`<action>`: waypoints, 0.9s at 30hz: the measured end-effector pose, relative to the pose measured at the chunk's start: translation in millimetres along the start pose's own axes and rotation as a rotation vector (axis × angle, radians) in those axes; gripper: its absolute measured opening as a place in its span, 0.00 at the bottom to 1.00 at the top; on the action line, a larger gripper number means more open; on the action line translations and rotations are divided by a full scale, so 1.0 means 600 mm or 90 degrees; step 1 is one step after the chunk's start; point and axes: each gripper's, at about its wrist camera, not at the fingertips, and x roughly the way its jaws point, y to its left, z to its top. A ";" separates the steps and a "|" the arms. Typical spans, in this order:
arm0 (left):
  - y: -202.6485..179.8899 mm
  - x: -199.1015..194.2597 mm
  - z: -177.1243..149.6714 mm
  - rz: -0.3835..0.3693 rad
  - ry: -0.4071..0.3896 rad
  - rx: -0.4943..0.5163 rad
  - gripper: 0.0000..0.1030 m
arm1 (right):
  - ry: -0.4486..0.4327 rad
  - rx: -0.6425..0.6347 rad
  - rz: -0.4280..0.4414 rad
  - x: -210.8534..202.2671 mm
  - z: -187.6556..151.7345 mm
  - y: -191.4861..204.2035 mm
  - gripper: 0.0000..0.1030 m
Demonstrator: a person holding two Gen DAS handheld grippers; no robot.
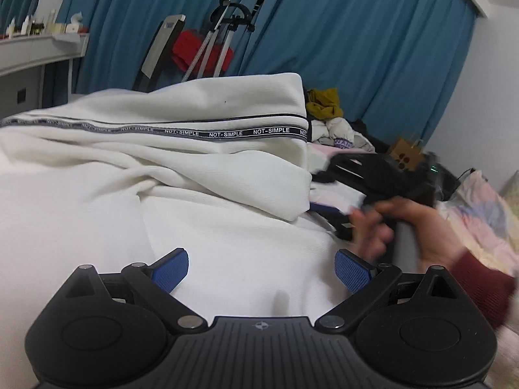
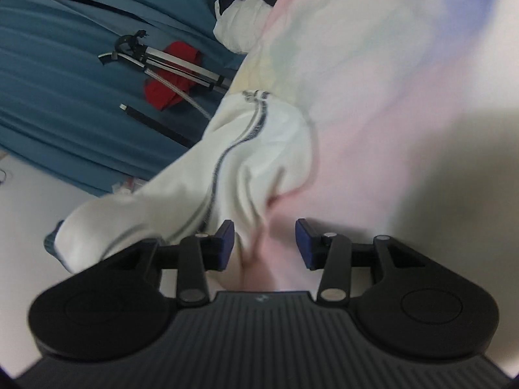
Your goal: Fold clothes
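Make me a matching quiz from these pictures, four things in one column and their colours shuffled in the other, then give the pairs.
Things:
1. curtain
2. garment with the NOT-SIMPLE stripe
3. cloth on the stand
4. crumpled cloth on the far pile

Colours:
A. red
B. mustard yellow
C. white
D. teal blue

Pairs: 1-D, 2-C, 3-A, 4-B
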 end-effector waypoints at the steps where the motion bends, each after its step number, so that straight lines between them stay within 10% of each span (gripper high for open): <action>1: 0.003 0.002 -0.001 -0.003 -0.001 -0.003 0.95 | 0.000 0.003 0.001 0.016 0.004 0.004 0.43; 5: 0.014 0.006 0.000 -0.007 -0.002 -0.017 0.95 | -0.005 -0.016 -0.049 0.078 0.026 0.023 0.41; 9: 0.023 0.001 0.002 -0.008 -0.014 -0.031 0.95 | -0.031 -0.106 -0.125 0.079 0.039 0.071 0.15; 20: 0.013 -0.016 0.008 -0.013 -0.040 -0.021 0.95 | -0.318 -0.271 -0.253 -0.155 0.242 0.147 0.14; 27: 0.006 -0.005 0.002 -0.012 -0.025 0.005 0.95 | -0.306 -0.301 -0.344 -0.225 0.320 0.094 0.12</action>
